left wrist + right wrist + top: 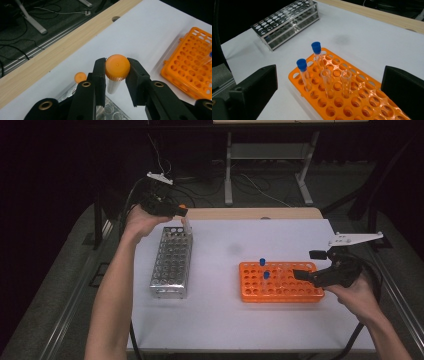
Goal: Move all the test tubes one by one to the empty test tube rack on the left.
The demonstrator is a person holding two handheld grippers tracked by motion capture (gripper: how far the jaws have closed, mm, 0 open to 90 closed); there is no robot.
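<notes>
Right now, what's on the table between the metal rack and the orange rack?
Nothing: in the high view, bare white table separates the metal rack from the orange rack.

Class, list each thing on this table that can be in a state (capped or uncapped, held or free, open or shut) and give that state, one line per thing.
Orange-capped clear tube: capped, upright, held over the steel rack.
Left gripper: shut on the orange-capped clear tube.
Right gripper: open, holds nothing.
Two blue-capped clear tubes: capped, upright in the orange rack.
Two uncapped clear tubes: open-topped, upright in the orange rack.
Orange plastic rack: mostly unfilled.
Steel wire rack: mostly unfilled.
</notes>
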